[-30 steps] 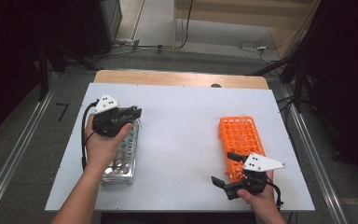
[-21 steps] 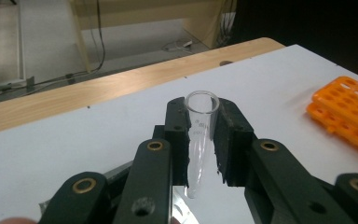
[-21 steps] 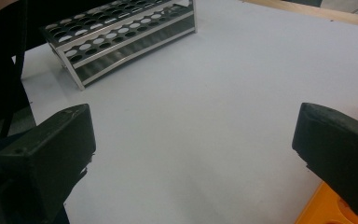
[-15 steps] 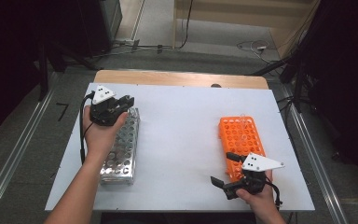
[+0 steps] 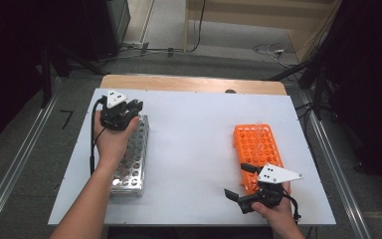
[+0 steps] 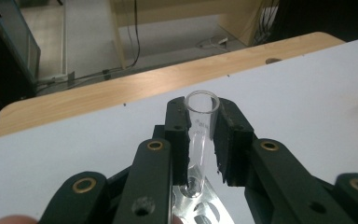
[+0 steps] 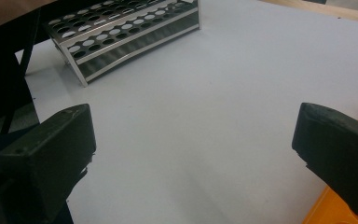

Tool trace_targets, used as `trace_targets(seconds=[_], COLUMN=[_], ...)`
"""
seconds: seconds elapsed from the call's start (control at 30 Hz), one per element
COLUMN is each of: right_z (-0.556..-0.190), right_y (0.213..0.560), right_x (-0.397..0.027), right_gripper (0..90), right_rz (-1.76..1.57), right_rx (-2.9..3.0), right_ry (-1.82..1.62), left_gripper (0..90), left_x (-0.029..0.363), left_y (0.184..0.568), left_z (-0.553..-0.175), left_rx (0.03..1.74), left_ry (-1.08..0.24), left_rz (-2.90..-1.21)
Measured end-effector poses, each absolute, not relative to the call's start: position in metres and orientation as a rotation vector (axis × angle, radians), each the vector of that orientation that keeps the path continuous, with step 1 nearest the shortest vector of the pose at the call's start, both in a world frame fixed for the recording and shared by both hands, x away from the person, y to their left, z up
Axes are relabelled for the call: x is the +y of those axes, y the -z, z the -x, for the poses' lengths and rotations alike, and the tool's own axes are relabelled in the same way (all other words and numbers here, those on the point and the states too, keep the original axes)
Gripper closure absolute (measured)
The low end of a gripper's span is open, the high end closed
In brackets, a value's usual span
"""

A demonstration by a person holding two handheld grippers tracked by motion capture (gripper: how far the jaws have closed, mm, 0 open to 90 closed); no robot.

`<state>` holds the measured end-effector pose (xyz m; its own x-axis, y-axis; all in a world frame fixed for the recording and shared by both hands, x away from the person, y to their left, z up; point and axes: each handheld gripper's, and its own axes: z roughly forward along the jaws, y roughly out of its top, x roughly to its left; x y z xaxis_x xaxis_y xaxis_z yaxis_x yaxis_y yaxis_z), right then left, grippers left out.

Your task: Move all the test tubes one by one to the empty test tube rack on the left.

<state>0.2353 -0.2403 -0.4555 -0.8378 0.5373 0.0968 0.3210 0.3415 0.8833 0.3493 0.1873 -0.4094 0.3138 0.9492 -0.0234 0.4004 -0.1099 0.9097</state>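
A: At the near edge of the counter (image 5: 194, 129), the right gripper (image 5: 242, 183) rests by the orange rack (image 5: 257, 149), its fingers (image 7: 51, 154) spread wide on nothing but bare white surface.

B: And farther up, on the left?

A: The left gripper (image 5: 129, 110) has slid away from the person, from the middle of the metal rack (image 5: 129, 159) to its far end. Its fingers (image 6: 179, 135) are clenched on a clear test tube (image 6: 199, 135), held upright, the bottom tip right at one of the rack's holes.

B: So the tube is going in there?

A: I'd judge so: the move reads as lining up over a far hole, with lowering and letting go not yet done.

B: Anything unclear?

A: Whether the tip has entered the hole or hangs just over it; the fingers crowd that spot. From above, hand and gripper cover the tube. Faint clear tubes may stand in the orange rack, too pale to count.
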Motion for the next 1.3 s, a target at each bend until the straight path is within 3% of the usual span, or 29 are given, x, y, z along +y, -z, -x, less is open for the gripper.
trace_targets(seconds=[0.73,0.9,1.3], right_z=[-0.235,-0.235,-0.236], right_y=[0.456,0.456,0.454], right_x=[-0.239,-0.238,-0.241], right_gripper=[0.0,0.0,0.0], right_rz=[-0.767,-0.766,-0.776], right_rx=[2.399,2.4,2.389], right_ry=[-1.496,-1.494,-1.499], left_gripper=[74.7,63.5,20.4], left_x=[0.189,0.192,0.19], left_y=[0.427,0.425,0.412], left_z=[-0.358,-0.356,-0.334], left_rx=[1.355,1.363,1.253], left_ry=[-0.655,-0.637,-0.56], left_rz=[-1.711,-1.685,-1.633])
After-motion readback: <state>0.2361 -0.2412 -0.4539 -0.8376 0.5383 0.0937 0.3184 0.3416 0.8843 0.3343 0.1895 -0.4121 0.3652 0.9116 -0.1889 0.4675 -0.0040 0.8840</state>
